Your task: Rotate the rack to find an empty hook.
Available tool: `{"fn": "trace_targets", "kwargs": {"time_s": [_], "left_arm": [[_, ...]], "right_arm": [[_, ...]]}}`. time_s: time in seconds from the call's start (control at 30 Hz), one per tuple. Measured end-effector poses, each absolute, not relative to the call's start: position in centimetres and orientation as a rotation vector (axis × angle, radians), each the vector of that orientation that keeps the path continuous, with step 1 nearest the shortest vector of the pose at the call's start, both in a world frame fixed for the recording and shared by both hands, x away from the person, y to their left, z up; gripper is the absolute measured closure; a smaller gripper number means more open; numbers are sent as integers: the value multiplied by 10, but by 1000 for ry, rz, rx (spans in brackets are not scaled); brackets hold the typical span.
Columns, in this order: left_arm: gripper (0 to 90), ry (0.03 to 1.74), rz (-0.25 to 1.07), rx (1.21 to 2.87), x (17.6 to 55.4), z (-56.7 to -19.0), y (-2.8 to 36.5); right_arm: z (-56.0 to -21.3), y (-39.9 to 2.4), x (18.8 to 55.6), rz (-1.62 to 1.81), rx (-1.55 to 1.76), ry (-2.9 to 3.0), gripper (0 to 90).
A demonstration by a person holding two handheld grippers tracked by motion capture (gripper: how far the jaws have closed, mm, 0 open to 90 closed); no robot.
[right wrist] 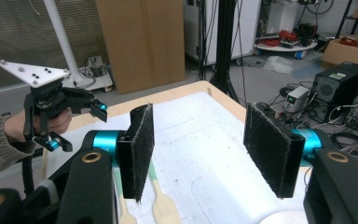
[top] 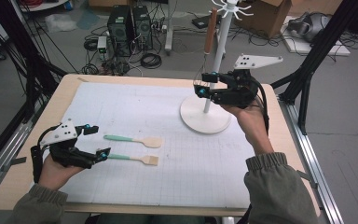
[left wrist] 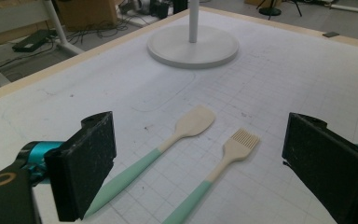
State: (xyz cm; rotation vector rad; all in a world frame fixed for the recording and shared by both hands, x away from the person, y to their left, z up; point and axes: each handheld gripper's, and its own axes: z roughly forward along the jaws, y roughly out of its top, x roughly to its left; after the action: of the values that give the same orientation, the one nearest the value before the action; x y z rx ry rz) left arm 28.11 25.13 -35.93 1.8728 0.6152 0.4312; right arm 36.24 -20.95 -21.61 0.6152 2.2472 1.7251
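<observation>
- The left gripper [top: 94,141] rests low at the near left of the table [top: 37,135], jaws apart with nothing between them, pointing right toward 2 utensils lying on the white grid mat [top: 177,158]
- Those 2 are a spatula [top: 135,139] and a brush [top: 133,158], each with a mint-green handle and a pale wooden head; they lie side by side, nearly parallel, long axes running left to right across the table, handles toward the left gripper and heads away from it
- In the left gripper view the spatula [left wrist: 168,144] and brush [left wrist: 223,163] sit in the gap ahead of the open jaws, handle ends nearest, so a short push forward along their length looks like the natural approach
- The left gripper is plainly the nearer one; the brush's handle tip is just beside its lower jaw in the high view
- The right gripper [top: 204,84] is raised at the white stand [top: 205,119], well apart from the 2 utensils, jaws apart and gripping nothing; a whisk [top: 207,51] with a brown handle hangs from the stand just beside its fingertips
- In the right gripper view the black pads [right wrist: 142,149] stand wide with only mat between them
- No brand, label or readable writing shows on the utensils, stand or grippers
</observation>
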Motion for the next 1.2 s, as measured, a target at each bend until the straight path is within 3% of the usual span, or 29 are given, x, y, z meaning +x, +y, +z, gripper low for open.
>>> {"fn": "trace_targets", "kwargs": {"time_s": [1.2], "left_arm": [[102, 623, 427, 1868, 282, -360, 254]], "right_arm": [[-264, -215, 351, 1747, 673, 2294, 384]]}}
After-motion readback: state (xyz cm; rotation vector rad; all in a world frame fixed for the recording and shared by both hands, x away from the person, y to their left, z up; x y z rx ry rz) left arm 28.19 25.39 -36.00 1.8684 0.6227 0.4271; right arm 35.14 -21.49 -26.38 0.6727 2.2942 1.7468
